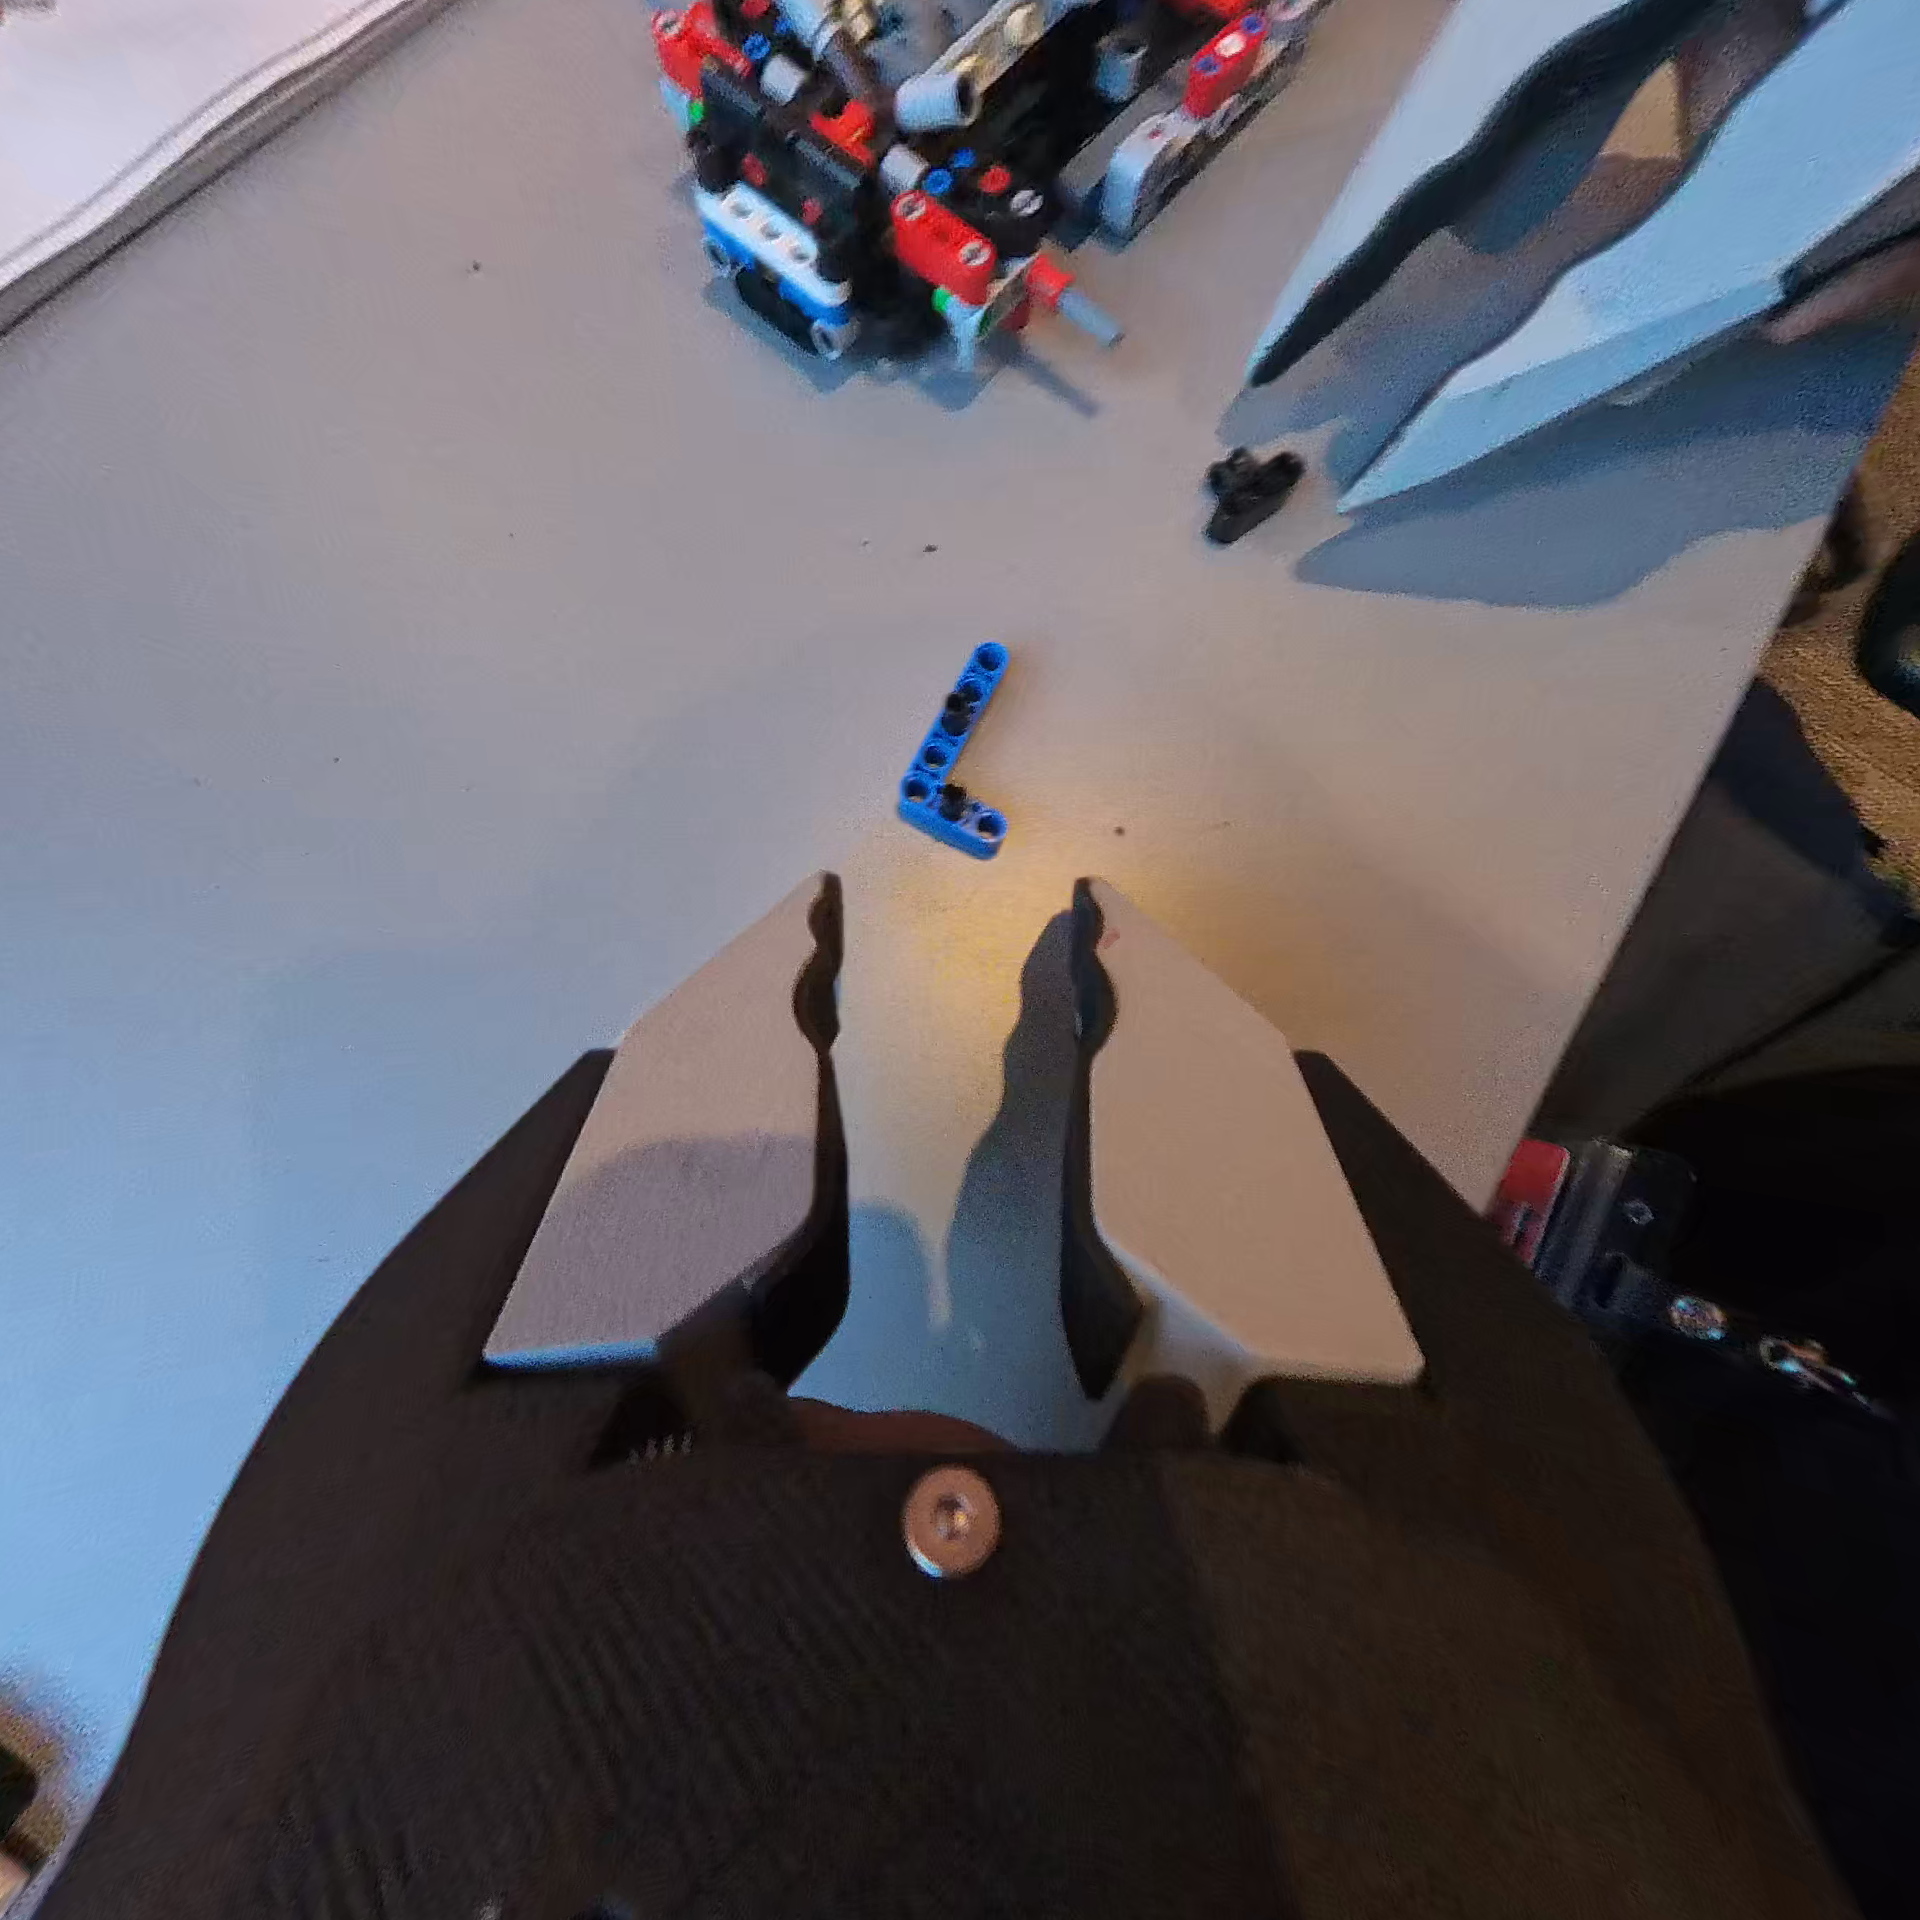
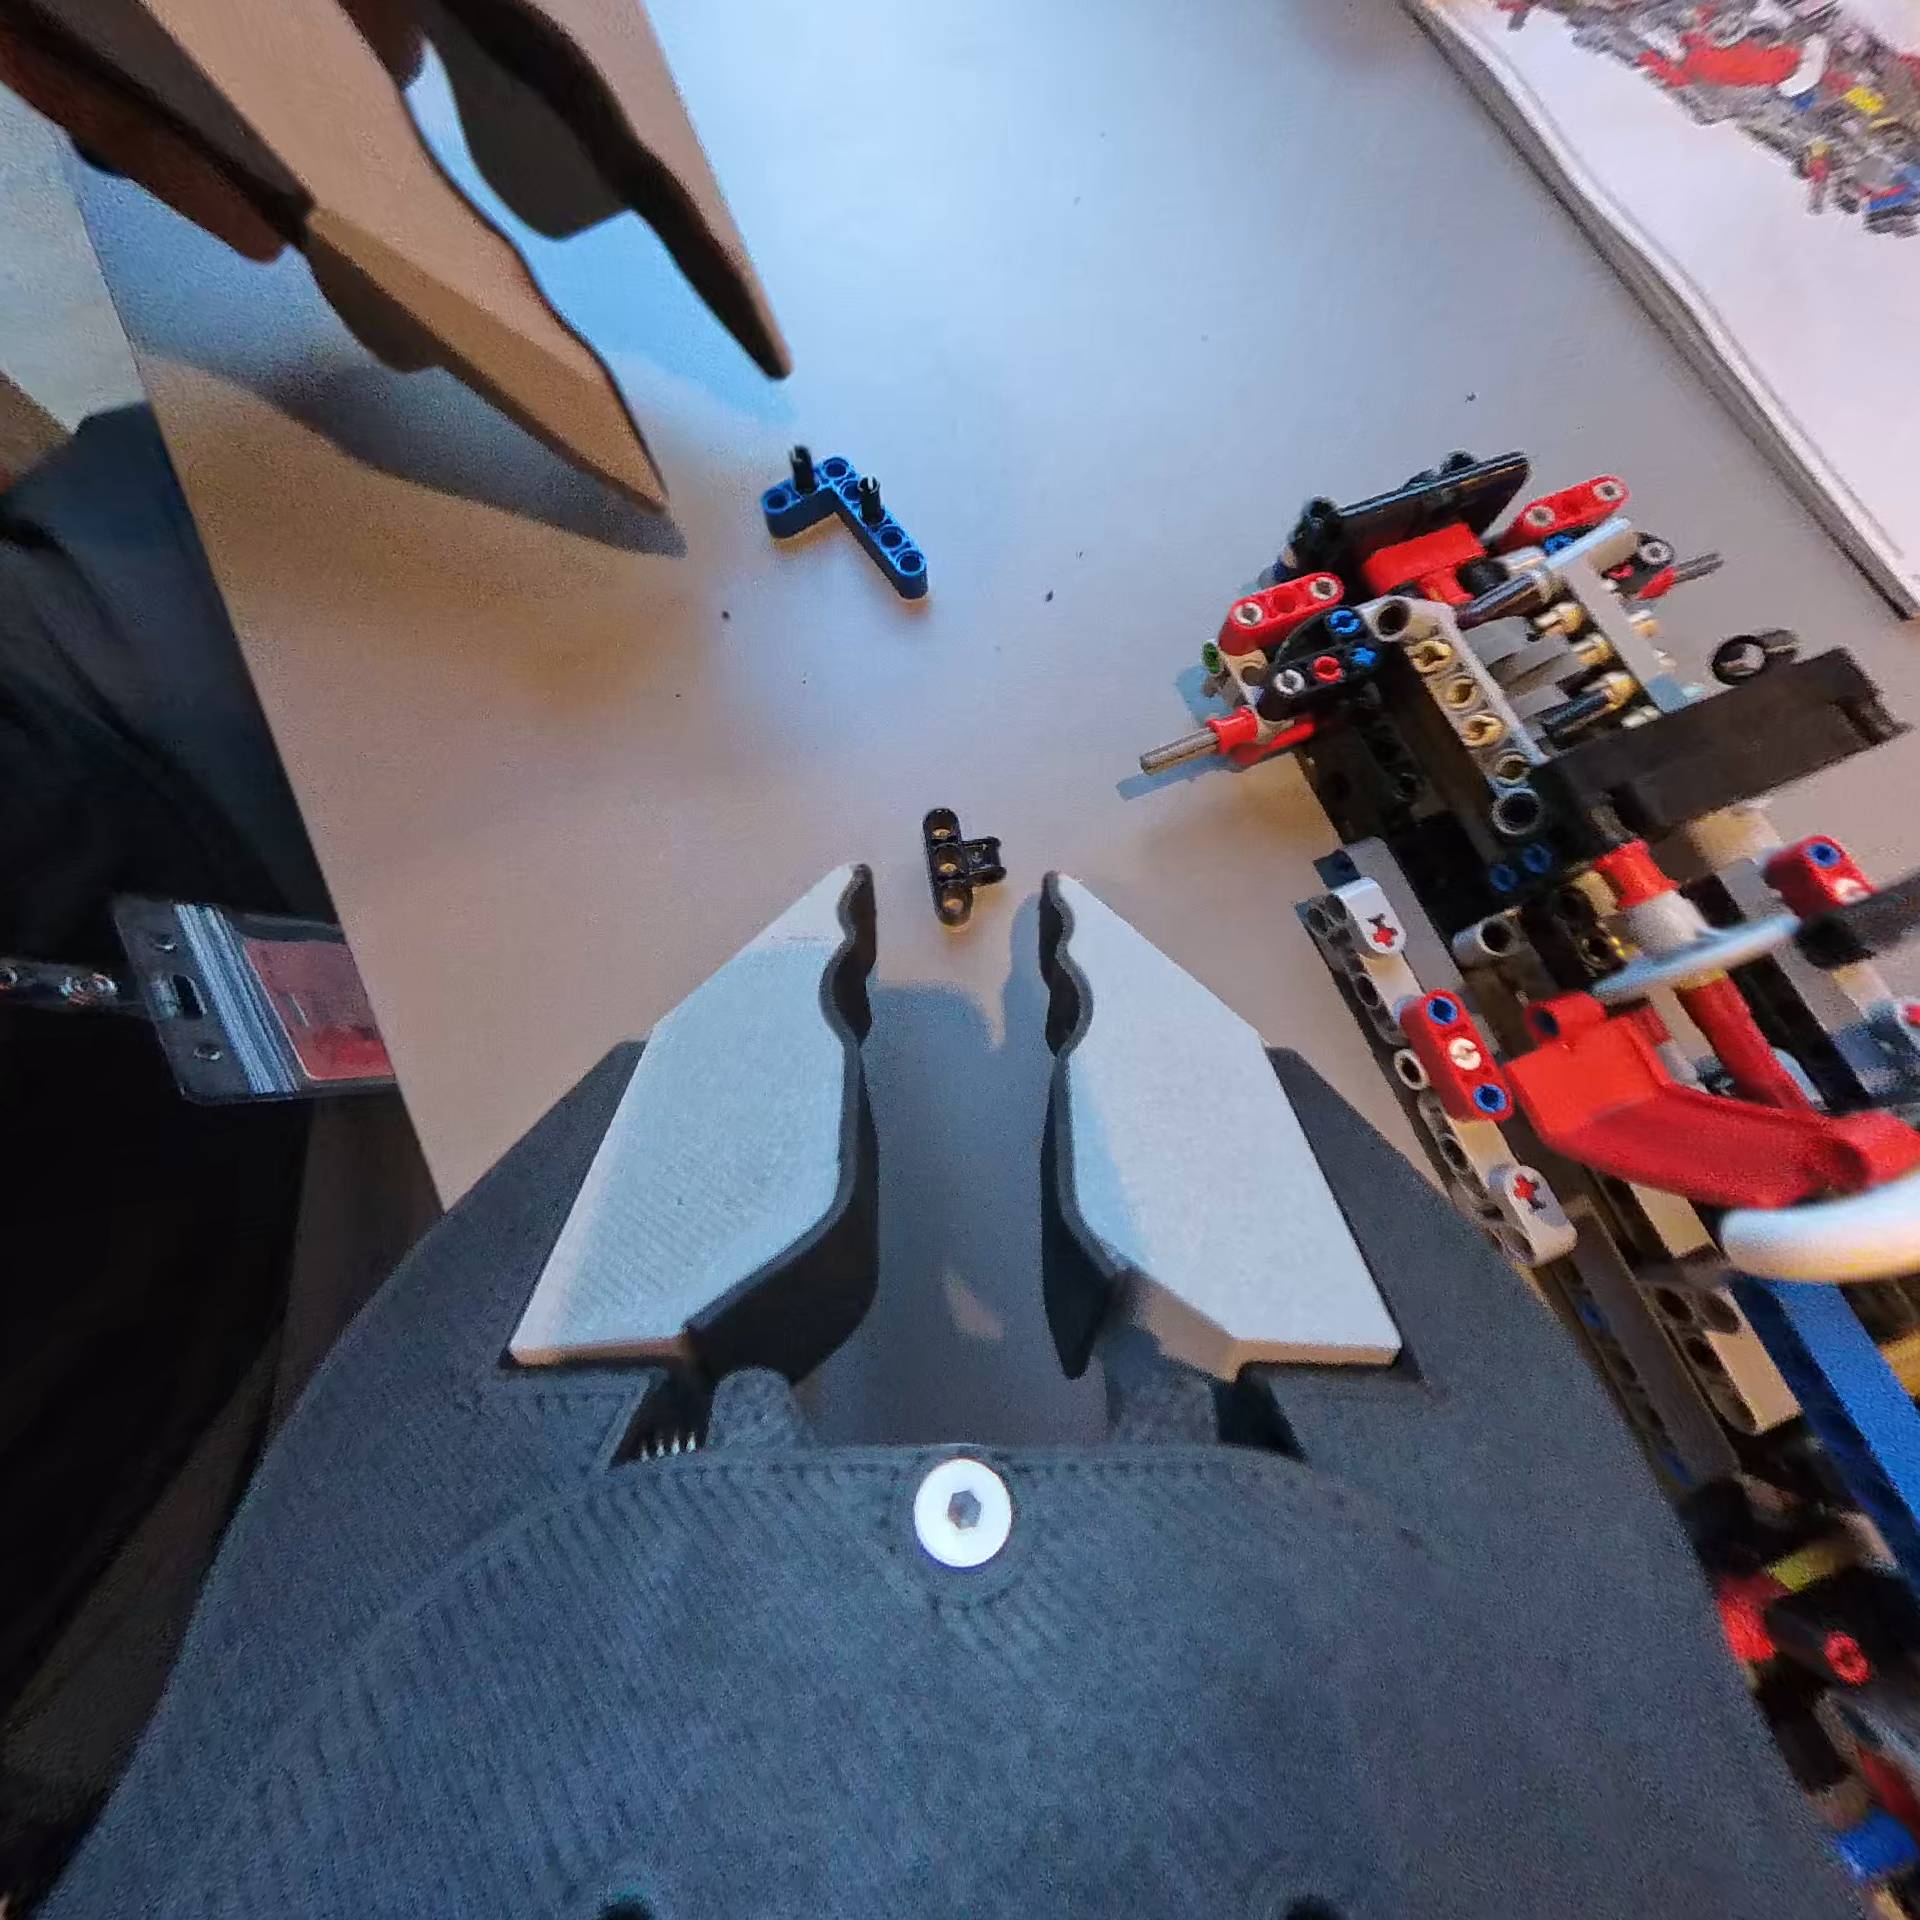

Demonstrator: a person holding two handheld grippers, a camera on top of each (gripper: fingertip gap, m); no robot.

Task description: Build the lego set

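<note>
Left wrist view first: the left gripper [image 1: 954,883] hangs over the grey table [image 1: 364,727] with its fingers apart and nothing between them. Just past the tips lies a blue L-beam [image 1: 951,753], flat on the table, with two black pins [image 1: 954,709] standing in its holes. It sits slightly right of the gap's centre line and does not touch either finger. Farther off and to the right lies a small black connector [image 1: 1247,490], well apart from the beam. The right gripper [image 1: 1309,436] comes in from the upper right, its tips close beside that connector. At the far end of the table stands the part-built model [image 1: 904,177], a block of red, black, grey and blue pieces with a grey axle sticking out toward the camera. A white booklet [image 1: 156,114] lies at the far left edge.

Right wrist view: the right gripper [image 2: 956,878] has its fingers apart and empty. The black connector [image 2: 958,864] lies on the table right at the tips, in line with the gap, though contact cannot be judged. Beyond it, up and left, is the blue L-beam [image 2: 847,520] with its two pins upright. The left gripper [image 2: 717,436] reaches in from the upper left, fingers spread, tips near the beam. The model [image 2: 1538,831] runs along the right side, near the right finger. The booklet [image 2: 1714,208] lies at the far right corner. A badge holder [image 2: 249,997] hangs at the left table edge.
</note>
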